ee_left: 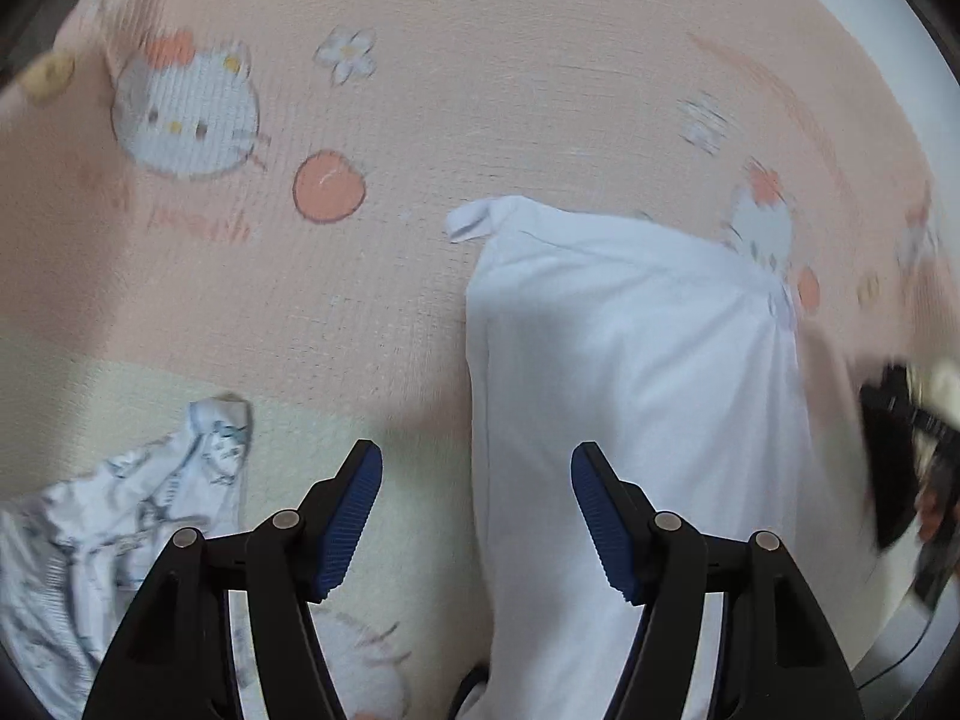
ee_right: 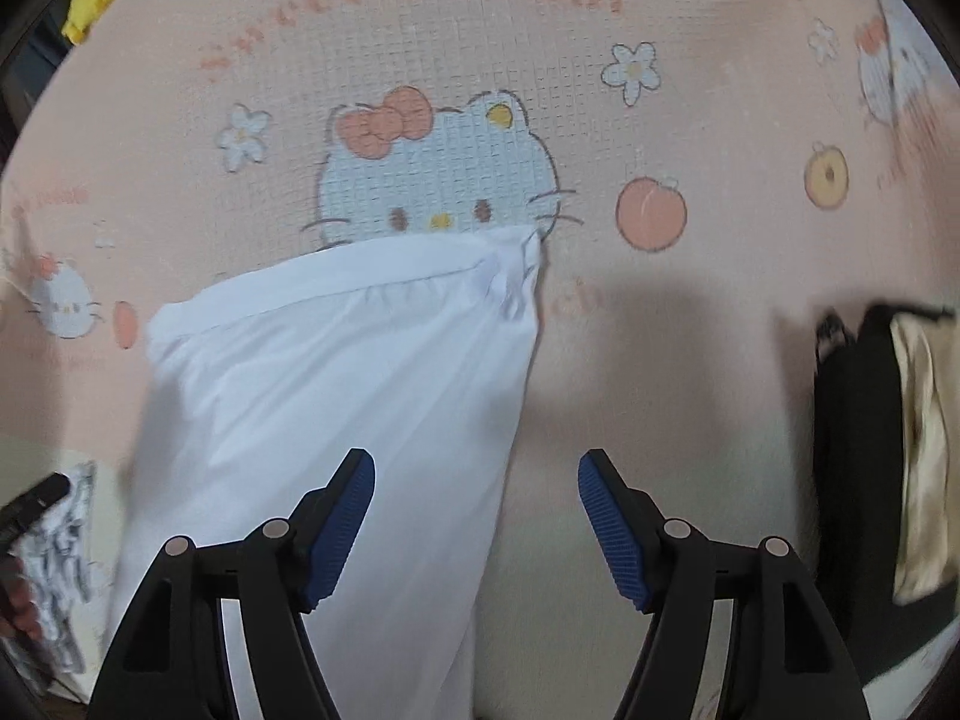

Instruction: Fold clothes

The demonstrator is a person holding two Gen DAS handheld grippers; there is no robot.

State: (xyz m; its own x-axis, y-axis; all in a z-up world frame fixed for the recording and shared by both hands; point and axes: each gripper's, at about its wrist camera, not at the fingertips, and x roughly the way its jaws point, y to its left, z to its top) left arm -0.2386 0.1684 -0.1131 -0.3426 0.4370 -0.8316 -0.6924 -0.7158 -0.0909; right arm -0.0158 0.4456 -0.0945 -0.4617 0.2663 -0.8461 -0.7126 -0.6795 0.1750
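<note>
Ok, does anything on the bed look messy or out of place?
Yes: the white garment has one far corner flipped up in a bunched tab, not lying flat. A printed cloth also sits crumpled to its left.

White garment (ee_right: 336,372), plain; pink bed sheet (ee_right: 690,330) printed with cat faces, peaches, flowers; at 8 o'clock, white cloth (ee_left: 120,516) with grey print; tongs' pads (ee_left: 351,516) blue

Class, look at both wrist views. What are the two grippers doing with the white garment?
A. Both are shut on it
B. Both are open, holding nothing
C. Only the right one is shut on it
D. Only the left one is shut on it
B: the left gripper and the right gripper both show their fingers spread apart, and the white garment lies flat on the pink blanket, ungripped.
</note>
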